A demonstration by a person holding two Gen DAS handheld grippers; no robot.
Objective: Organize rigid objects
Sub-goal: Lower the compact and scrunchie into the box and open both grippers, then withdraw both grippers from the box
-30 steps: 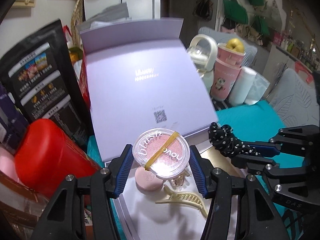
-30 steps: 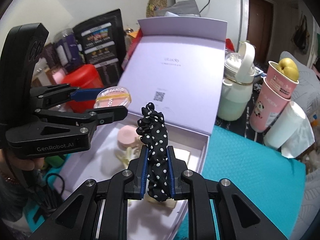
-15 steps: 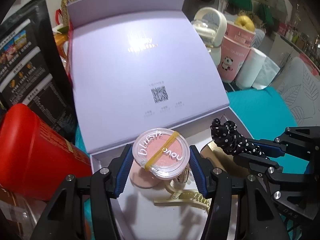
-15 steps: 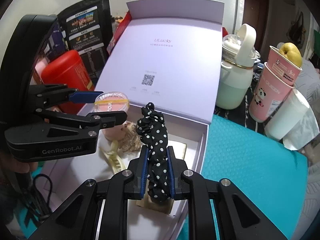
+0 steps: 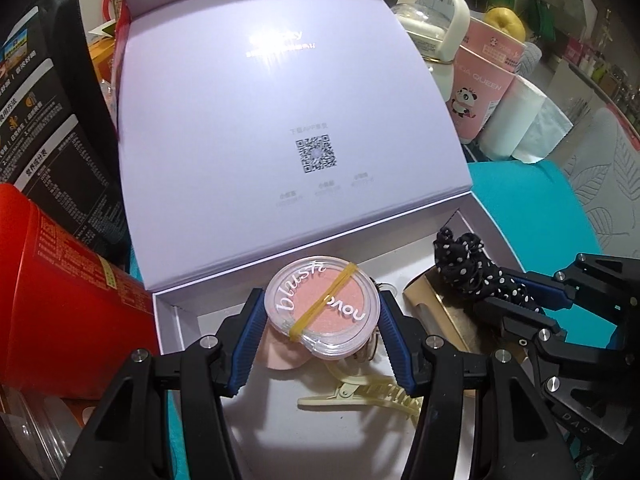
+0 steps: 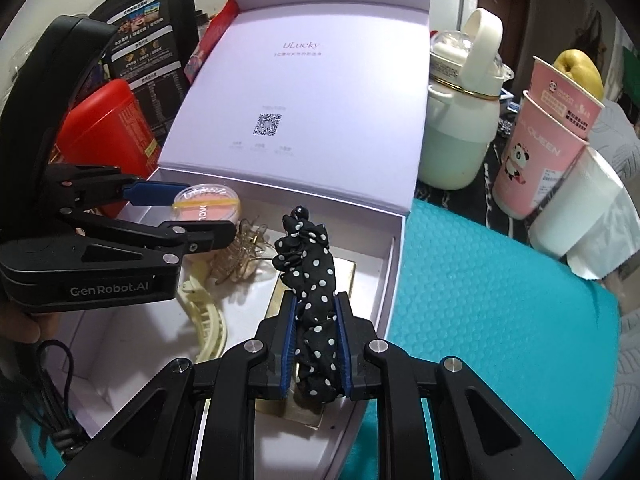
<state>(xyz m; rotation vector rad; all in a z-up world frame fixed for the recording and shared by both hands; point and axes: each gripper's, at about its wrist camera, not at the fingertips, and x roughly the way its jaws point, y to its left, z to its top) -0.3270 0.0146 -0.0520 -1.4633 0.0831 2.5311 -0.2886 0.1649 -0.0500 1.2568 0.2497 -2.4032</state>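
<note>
My left gripper (image 5: 322, 316) is shut on a round clear blush compact (image 5: 323, 311) with a yellow rubber band, held just above the white tray of an open lilac gift box (image 5: 280, 128). My right gripper (image 6: 316, 334) is shut on a black polka-dot scrunchie (image 6: 310, 280), over the box's right half above a gold card (image 6: 316, 276). Inside the box lie a pink puff (image 5: 280, 354), a cream hair claw (image 5: 360, 398) and a clear amber claw clip (image 6: 240, 252). The left gripper also shows in the right wrist view (image 6: 188, 216).
A red canister (image 5: 60, 312) and black snack bags (image 5: 44, 132) stand left of the box. A white and mint bottle (image 6: 460, 128), pink panda cups with a yellow fruit (image 6: 548, 136) and a paper roll (image 6: 580, 212) stand right, on a teal mat (image 6: 500, 320).
Both grippers have moved forward and down over the box with their objects still held. The box interior now fills more of each view.
</note>
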